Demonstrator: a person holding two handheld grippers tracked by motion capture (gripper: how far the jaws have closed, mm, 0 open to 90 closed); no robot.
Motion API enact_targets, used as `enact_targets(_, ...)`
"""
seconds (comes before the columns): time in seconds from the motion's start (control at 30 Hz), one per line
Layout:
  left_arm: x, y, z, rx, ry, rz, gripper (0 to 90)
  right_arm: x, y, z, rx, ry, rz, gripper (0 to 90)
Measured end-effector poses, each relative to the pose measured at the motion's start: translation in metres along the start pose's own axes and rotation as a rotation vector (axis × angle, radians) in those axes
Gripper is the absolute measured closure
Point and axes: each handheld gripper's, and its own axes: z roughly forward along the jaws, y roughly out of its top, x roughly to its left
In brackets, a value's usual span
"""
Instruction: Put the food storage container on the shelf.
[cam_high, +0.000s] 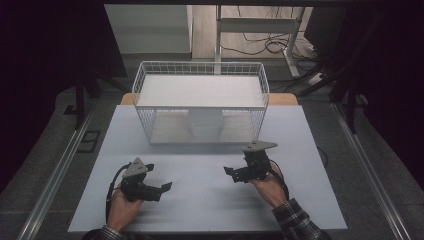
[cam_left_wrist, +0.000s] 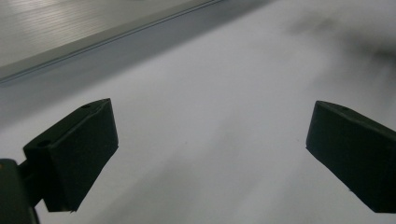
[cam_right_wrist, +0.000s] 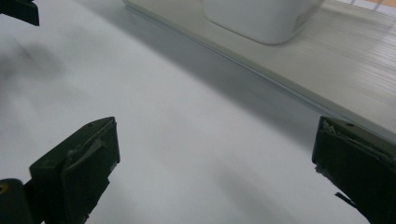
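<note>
A white wire basket (cam_high: 142, 85) stands at the back of the pale table (cam_high: 210, 210), open toward me, with a flat white board across its top. On its floor sits a white round container (cam_high: 205, 124), which also appears blurred at the top of the right gripper view (cam_right_wrist: 261, 18). My left gripper (cam_high: 160, 176) lies low over the table at the front left, pointing right, open and empty (cam_left_wrist: 210, 154). My right gripper (cam_high: 235, 169) hovers at the front right, pointing left, open and empty (cam_right_wrist: 215, 163). The basket's floor edge (cam_right_wrist: 289, 88) runs just beyond it.
Bare table surface lies between the two grippers and in front of the basket. Metal rails (cam_high: 60, 165) run along both sides of the table. Behind the basket are a desk frame and cables (cam_high: 270, 45) on the floor.
</note>
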Motion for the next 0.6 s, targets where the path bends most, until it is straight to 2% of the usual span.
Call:
enact_targets(0.33, -0.003, -0.001, -0.009, 0.022, 0.055, 0.016, 2.7, -0.002, -0.019, -0.037, -0.06, -0.043, 0.003, 0.6)
enact_targets(0.5, -0.003, -0.003, -0.013, 0.032, 0.077, 0.022, 2.8, -0.007, -0.033, -0.055, -0.072, -0.071, 0.029, 0.6)
enact_targets(0.6, -0.002, -0.005, -0.015, 0.036, 0.088, 0.021, 2.8, -0.009, -0.038, -0.06, -0.07, -0.082, 0.037, 0.6)
